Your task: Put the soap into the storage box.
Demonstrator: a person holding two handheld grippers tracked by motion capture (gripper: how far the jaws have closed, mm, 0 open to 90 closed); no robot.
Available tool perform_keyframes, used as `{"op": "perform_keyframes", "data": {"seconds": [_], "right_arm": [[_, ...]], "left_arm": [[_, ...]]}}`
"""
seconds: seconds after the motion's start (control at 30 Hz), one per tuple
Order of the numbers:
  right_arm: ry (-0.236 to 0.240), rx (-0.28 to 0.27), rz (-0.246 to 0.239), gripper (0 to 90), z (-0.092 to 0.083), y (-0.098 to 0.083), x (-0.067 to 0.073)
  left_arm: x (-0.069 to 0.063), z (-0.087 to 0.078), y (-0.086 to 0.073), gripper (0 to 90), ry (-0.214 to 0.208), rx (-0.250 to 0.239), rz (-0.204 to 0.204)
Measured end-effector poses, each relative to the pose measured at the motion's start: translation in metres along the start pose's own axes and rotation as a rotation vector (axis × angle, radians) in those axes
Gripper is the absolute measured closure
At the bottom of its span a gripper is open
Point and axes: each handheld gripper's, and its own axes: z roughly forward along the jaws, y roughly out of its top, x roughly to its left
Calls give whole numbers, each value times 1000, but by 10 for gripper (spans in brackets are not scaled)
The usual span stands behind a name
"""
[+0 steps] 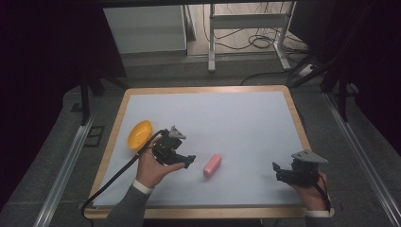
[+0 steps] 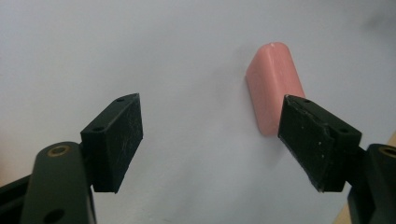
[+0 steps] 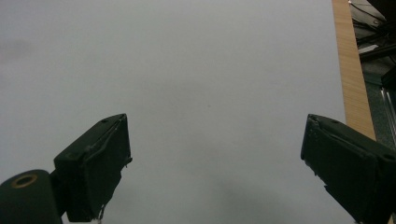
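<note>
white sheet [image 1: 236, 123] over wooden table [image 1: 116, 125] | yellow bowl [image 1: 140, 134] far-left, partly behind left gripper [image 1: 188, 161] | left gripper jaws apart, near pink bar | right gripper [image 1: 275, 169] near-right, jaws apart | pink bar [image 1: 212, 165] rounded, flat near-centre; near end cut off by jaw in left gripper view [image 2: 275, 88]

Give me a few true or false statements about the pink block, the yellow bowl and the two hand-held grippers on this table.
1. The pink block lies on the white sheet, gripped by nothing. True.
2. The left hand-held gripper is shut on the block. False: its jaws are open, the block just ahead, by one jaw.
3. The yellow bowl sits near the table's left edge. True.
4. The block lies inside the bowl. False: it lies apart, on the sheet.
5. The right hand-held gripper holds the bowl. False: it is open and empty.
</note>
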Motion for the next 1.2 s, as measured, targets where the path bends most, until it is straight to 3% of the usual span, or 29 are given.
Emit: {"op": "perform_keyframes", "data": {"seconds": [0.13, 1.0, 1.07, 1.2], "right_arm": [[-1, 6, 0, 82, 1, -1, 0], [-14, 1, 1, 82, 1, -1, 0], [-15, -1, 0, 82, 1, -1, 0], [-18, 0, 3, 82, 1, -1, -1]], "left_arm": [[-6, 3, 5, 223, -5, 4, 18], [-27, 30, 2, 246, -70, 20, 11], [-32, 34, 3, 249, -59, 48, 36], [-37, 38, 6, 248, -77, 47, 40]]}}
